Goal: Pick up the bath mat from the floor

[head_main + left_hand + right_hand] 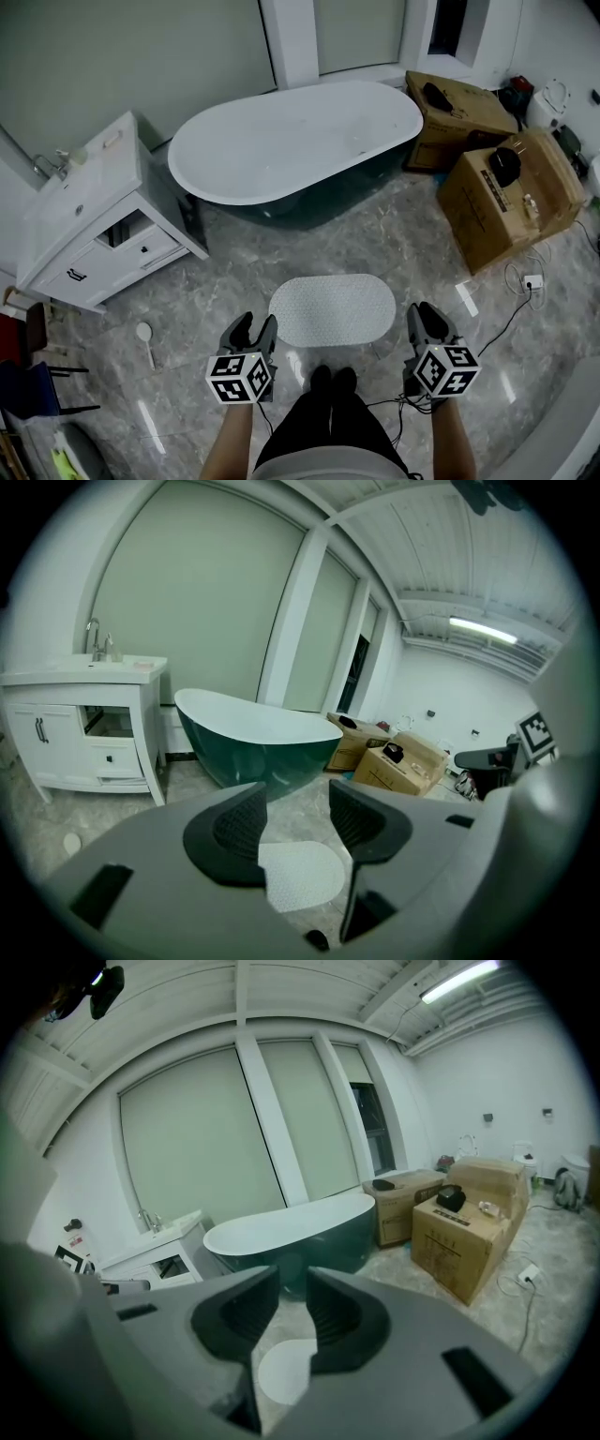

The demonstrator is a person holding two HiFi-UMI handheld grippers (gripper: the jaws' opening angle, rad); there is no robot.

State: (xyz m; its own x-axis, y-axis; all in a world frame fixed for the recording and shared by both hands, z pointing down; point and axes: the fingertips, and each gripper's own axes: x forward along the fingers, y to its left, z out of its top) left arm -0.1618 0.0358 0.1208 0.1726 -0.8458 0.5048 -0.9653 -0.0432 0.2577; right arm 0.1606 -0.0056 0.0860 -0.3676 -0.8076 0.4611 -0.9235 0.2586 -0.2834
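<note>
The white oval bath mat (332,309) lies flat on the grey marble floor in front of the tub. It also shows low between the jaws in the left gripper view (300,874) and the right gripper view (281,1372). My left gripper (253,326) hangs above the floor near the mat's front left edge, its jaws well apart and empty (295,813). My right gripper (427,314) is held off the mat's right end, with a narrow gap between its jaws and nothing in it (292,1312). Neither gripper touches the mat.
A white and dark green bathtub (291,141) stands behind the mat. At the left is a white vanity cabinet (94,225), at the right cardboard boxes (511,192) and a cable with a plug (530,281). A small round hand mirror (145,333) lies at the left. The person's feet (333,378) stand at the mat's front edge.
</note>
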